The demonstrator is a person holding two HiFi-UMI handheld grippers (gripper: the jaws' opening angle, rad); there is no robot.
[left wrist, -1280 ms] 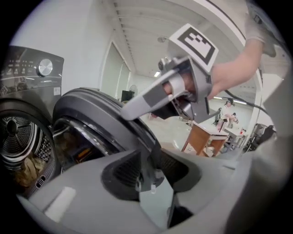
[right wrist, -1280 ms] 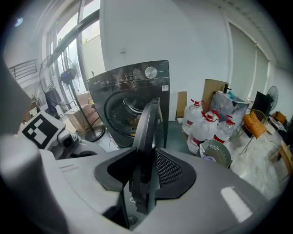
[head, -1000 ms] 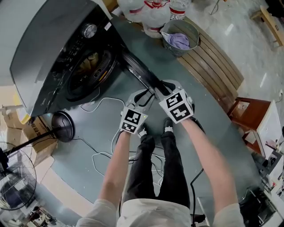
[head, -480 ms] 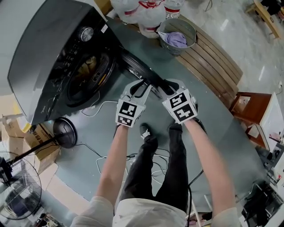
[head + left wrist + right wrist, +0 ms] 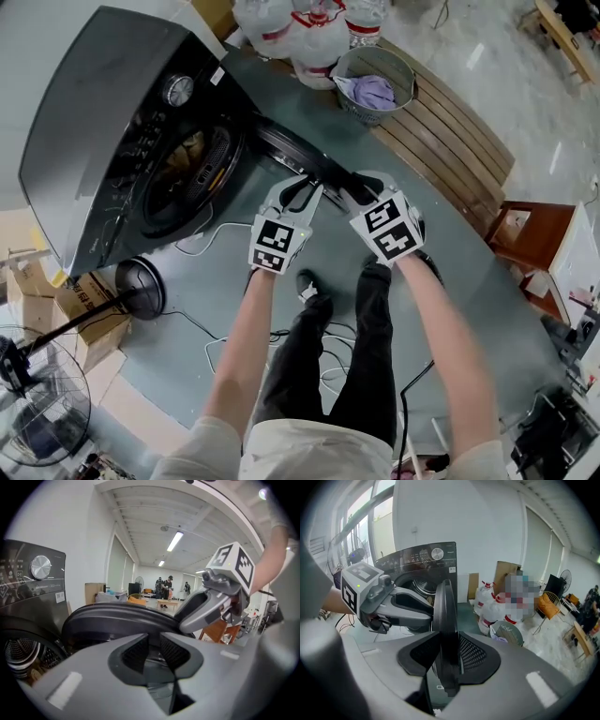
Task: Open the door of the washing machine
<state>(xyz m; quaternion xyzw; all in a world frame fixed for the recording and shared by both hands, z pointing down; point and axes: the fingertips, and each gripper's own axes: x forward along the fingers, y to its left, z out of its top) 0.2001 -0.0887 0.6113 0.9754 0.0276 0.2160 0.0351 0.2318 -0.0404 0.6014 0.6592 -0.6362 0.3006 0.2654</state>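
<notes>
Head view, one washing machine (image 5: 103,122), one door (image 5: 289,148), right hand-held gripper (image 5: 352,183) gripping it

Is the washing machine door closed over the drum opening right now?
No: the head view shows the door swung out from the machine, leaving the drum opening exposed.

Washing machine (image 5: 28,606) cropped at left, distant people (image 5: 165,585) too small to tell
</notes>
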